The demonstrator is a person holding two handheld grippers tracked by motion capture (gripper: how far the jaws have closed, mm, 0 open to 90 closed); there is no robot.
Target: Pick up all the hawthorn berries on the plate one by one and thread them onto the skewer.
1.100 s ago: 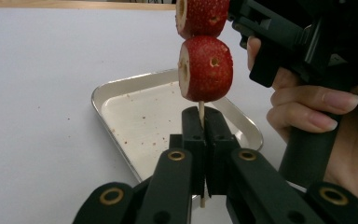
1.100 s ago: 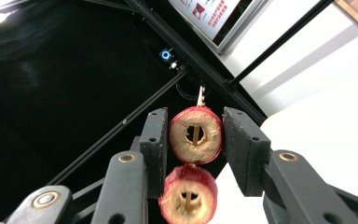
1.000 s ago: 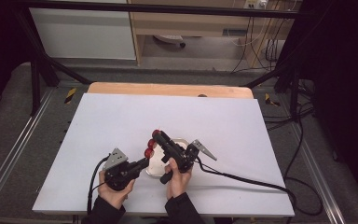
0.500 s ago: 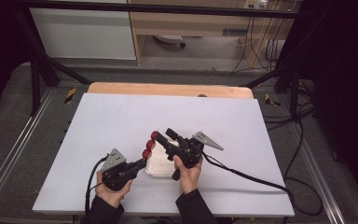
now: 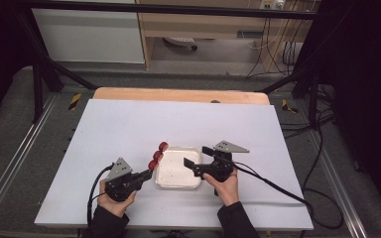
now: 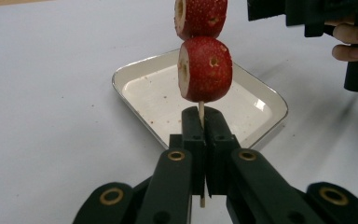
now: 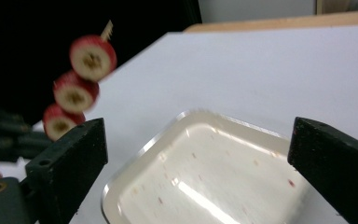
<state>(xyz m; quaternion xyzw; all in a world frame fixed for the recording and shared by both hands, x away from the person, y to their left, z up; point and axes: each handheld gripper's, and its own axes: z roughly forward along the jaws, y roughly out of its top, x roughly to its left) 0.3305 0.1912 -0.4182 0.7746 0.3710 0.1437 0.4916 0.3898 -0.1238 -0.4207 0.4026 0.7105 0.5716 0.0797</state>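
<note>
1. table (image 5: 129,124): white sheet over a wooden top; a strip of bare wood shows along the far edge (image 5: 178,94).
2. floor (image 5: 15,124): grey carpet on both sides of the table, with metal rails (image 5: 10,168) running along it.
3. black frame bars (image 5: 44,64) slant down at left and right.
4. behind: a white cabinet (image 5: 89,34) and a wooden shelf unit (image 5: 203,25).
5. cables (image 5: 278,54) hang at right rear; the right side of the room is dark.

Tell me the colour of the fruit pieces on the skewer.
Red skins, pale cut faces: fruit pieces, clearest in the left gripper view.
</note>
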